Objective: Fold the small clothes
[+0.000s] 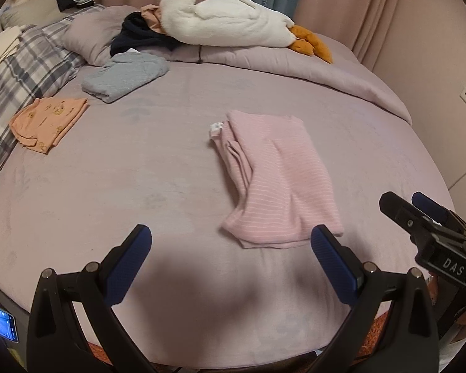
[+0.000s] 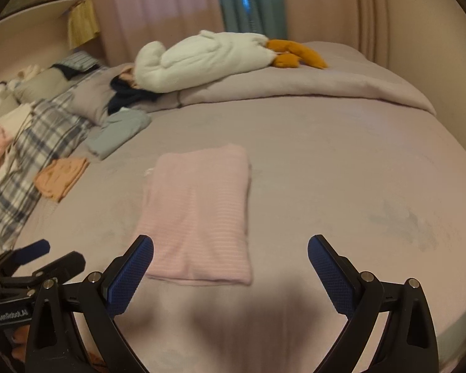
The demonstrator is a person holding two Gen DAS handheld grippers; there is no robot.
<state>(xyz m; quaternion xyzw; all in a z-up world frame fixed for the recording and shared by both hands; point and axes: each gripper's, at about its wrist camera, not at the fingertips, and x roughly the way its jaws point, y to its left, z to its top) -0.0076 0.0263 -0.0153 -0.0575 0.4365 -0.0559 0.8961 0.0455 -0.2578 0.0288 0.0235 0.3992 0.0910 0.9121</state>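
"DAS" reads on my right gripper (image 1: 419, 214) body, "GenRobot.AI" on my left gripper (image 2: 43, 253); both have their jaws spread wide, holding nothing. Pink striped knit garment (image 1: 276, 174) lies folded in a rough rectangle mid-bed (image 1: 139, 186), white tag at its far-left corner. Folded peach top (image 1: 46, 124) and grey top (image 1: 124, 76) sit near the bed's left edge. Fluffy white plush goose (image 1: 230, 21) at the far edge.

Three folded garments on the bed: one pink striped garment (image 1: 279, 177), one grey garment (image 1: 124, 76), one orange garment (image 1: 48, 121). One plush goose (image 1: 230, 21), two grippers.
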